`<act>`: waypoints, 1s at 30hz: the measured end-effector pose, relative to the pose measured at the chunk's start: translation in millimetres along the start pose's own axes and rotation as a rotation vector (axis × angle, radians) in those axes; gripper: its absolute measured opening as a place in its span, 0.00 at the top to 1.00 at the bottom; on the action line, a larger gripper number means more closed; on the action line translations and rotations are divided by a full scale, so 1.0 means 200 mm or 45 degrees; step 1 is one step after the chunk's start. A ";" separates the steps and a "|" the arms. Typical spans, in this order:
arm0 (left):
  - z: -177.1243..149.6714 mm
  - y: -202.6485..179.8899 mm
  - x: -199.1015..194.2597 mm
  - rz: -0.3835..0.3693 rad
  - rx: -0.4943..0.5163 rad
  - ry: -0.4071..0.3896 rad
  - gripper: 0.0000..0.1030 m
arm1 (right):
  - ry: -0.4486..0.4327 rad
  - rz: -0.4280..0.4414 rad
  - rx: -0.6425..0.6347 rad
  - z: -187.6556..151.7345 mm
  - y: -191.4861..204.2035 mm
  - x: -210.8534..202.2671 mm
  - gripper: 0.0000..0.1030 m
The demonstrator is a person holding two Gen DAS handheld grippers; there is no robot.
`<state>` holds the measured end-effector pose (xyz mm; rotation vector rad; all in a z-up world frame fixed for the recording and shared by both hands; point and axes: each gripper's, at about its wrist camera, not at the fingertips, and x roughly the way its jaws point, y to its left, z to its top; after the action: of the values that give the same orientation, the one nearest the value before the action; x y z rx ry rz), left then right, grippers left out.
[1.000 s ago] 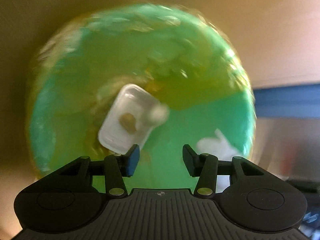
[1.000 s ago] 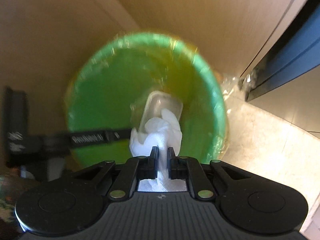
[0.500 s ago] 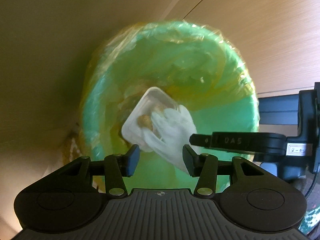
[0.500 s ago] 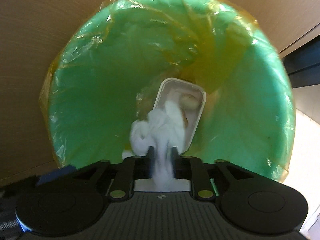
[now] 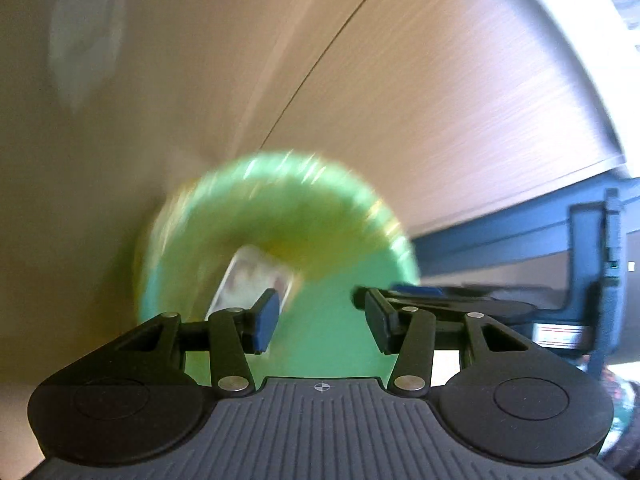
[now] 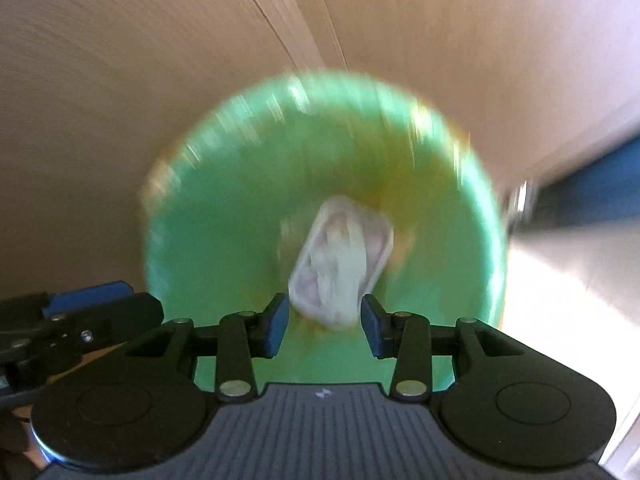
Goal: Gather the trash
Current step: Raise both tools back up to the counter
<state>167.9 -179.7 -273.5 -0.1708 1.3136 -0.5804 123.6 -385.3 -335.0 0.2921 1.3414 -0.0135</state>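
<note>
A green bin [image 6: 224,216] lined with a clear yellowish bag stands against wooden panels; it also shows in the left wrist view [image 5: 332,248]. Inside it lies a white plastic tray [image 6: 340,256] with a crumpled white tissue [image 6: 340,264] on it. The tray shows blurred in the left wrist view [image 5: 252,280]. My right gripper [image 6: 324,328] is open and empty above the bin's mouth. My left gripper [image 5: 320,320] is open and empty, above the bin. The right gripper's side [image 5: 480,304] shows at the right of the left wrist view.
Wooden cabinet panels [image 6: 400,40] stand behind the bin. A blue bar [image 5: 500,236] runs along the base at the right. Pale floor [image 6: 568,272] lies to the right of the bin. The left gripper's edge [image 6: 80,312] shows at the left in the right wrist view.
My right gripper has opened and let go of the white tissue, which now lies on the tray in the bin. Both grippers have pulled back from the bin.
</note>
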 end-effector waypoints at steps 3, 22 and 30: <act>0.09 -0.13 -0.21 0.025 0.115 -0.118 0.51 | -0.251 -0.056 -0.112 0.13 0.12 -0.26 0.62; 0.19 -0.08 -1.26 0.176 0.111 -0.555 0.51 | -0.847 0.123 -0.368 0.33 0.71 -1.15 0.28; -0.03 0.41 -1.56 0.269 -0.280 -0.708 0.51 | -0.735 0.283 -0.667 0.27 1.15 -1.12 0.28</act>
<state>145.2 44.3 -41.6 -0.3429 0.8352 -0.1825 164.6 -210.3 -63.8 -0.0163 0.6968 0.4069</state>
